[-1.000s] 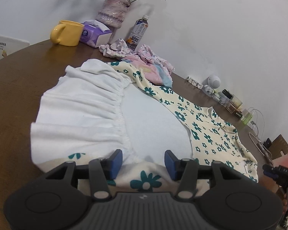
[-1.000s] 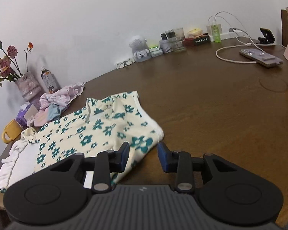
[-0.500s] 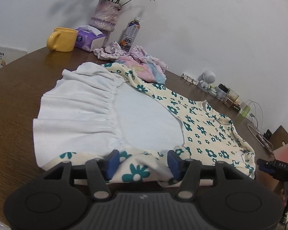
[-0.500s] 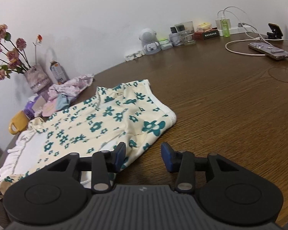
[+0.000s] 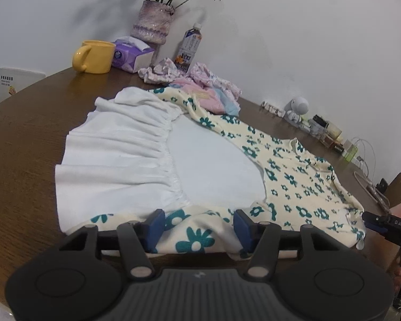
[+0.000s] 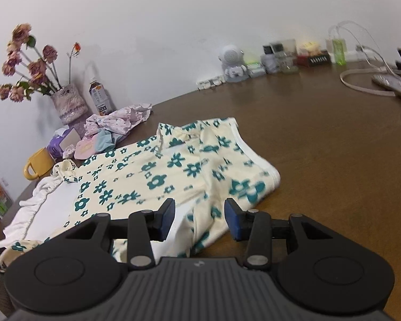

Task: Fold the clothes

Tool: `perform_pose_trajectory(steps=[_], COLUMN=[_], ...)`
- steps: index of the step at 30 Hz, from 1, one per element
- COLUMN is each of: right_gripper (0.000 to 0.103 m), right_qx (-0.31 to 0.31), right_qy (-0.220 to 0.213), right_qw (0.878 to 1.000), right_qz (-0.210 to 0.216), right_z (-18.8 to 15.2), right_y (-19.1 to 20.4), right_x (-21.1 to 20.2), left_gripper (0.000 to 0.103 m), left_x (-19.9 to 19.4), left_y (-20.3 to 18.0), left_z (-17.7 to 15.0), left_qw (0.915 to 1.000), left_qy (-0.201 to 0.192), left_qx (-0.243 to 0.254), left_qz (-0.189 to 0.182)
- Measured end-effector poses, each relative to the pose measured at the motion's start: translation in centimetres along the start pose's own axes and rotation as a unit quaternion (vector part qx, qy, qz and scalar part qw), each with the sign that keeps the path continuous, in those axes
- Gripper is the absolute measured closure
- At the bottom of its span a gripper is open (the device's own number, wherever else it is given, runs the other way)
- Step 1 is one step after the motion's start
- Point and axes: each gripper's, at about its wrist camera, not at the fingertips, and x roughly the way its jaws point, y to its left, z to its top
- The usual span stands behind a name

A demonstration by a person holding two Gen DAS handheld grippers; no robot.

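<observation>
A cream dress with teal flowers (image 5: 294,179) (image 6: 157,171) lies spread on the brown table, its white lining and gathered skirt (image 5: 120,155) turned up at the left end. My left gripper (image 5: 196,227) stands open over the near flowered hem, a fold of cloth lying between its blue pads. My right gripper (image 6: 199,215) stands open over the near edge of the dress's top end, cloth between its fingers too. The right gripper's tip (image 5: 379,223) shows at the right edge of the left wrist view.
At the far side of the table (image 6: 334,160) lies a pile of pink and lilac clothes (image 5: 200,83), with a yellow mug (image 5: 95,56), a tissue box (image 5: 132,57), a bottle (image 5: 189,45) and a flower vase (image 5: 152,21). Small items, cables and a phone (image 6: 393,85) line the wall.
Both grippers have drawn back toward the near edge of the dress and lowered. Flowered cloth now lies between each open pair of fingers.
</observation>
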Motion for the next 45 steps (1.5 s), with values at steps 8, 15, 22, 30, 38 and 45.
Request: perform_pose_trajectory(steps=[8,15,22,30,38,45], right_gripper=[0.062,0.062,0.055,0.050,0.047,0.046], right_qx=[-0.012,-0.035,-0.066,-0.093,-0.095,-0.099], right_qy=[0.022,0.030,0.036,0.039,0.038,0.035], right_qw=[1.000,0.999,0.997,0.994,0.994,0.994], right_qz=[-0.008,-0.013,-0.023,-0.034,-0.030,-0.029], right_z=[-0.2,-0.1,-0.1,-0.4,-0.4,-0.5], right_y=[-0.1,0.4,1.3,2.0,1.9,2.0], right_x=[2.1,2.3,2.5,2.6,2.7,2.6], left_gripper=[0.059,0.044,0.045,0.068,0.068,0.100], left_x=[-0.7,-2.2,-3.3,-2.8,-2.9,-2.1], left_y=[0.5,1.7,4.3,3.2,1.8,2.1], left_z=[-0.3,0.2,0.7,0.6,0.6,0.4], left_qw=[0.9987,0.9976,0.9936,0.9914,0.9871,0.9856], left_qy=[-0.001,-0.011,-0.010,0.011,0.016,0.032], left_qx=[0.027,0.030,0.006,0.046,0.082,0.085], left_qz=[0.043,0.062,0.112,0.122,0.137,0.142])
